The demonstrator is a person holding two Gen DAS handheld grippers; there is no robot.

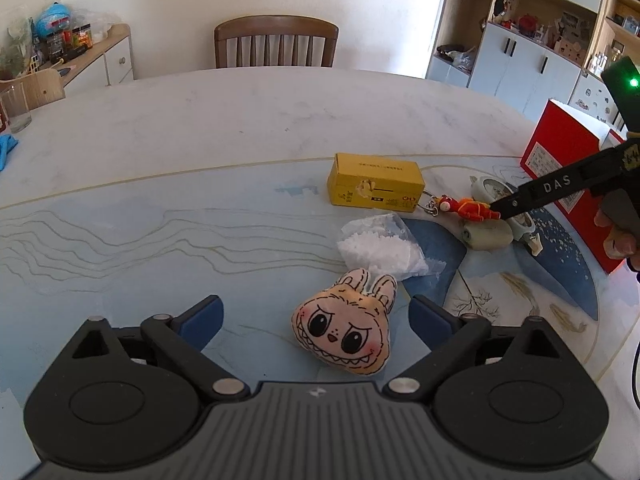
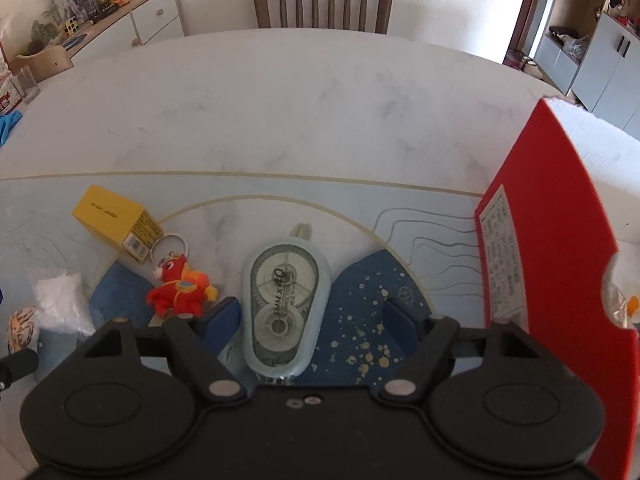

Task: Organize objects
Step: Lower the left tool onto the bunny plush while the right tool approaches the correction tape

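Note:
A cream plush monster face (image 1: 344, 336) with rabbit ears lies on the table between the blue pads of my left gripper (image 1: 316, 312), which stands open and clear of it. My right gripper (image 2: 312, 312) is open over a pale blue correction tape dispenser (image 2: 286, 304). The dispenser lies lengthwise between the pads, close by the left one and well apart from the right one. A red keychain figure (image 2: 180, 288) sits just left of it. A yellow box (image 1: 374, 188), a bag of white granules (image 1: 376, 248) and a grey-green lump (image 1: 486, 236) lie nearby.
An open red box (image 2: 552, 240) stands at the right by the table (image 1: 240, 120) edge. A wooden chair (image 1: 276, 42) is at the far side. A drinking glass (image 1: 16, 108) and a blue cloth (image 1: 6, 148) sit far left. A cluttered sideboard (image 1: 100, 56) and shelves (image 1: 540, 32) line the walls.

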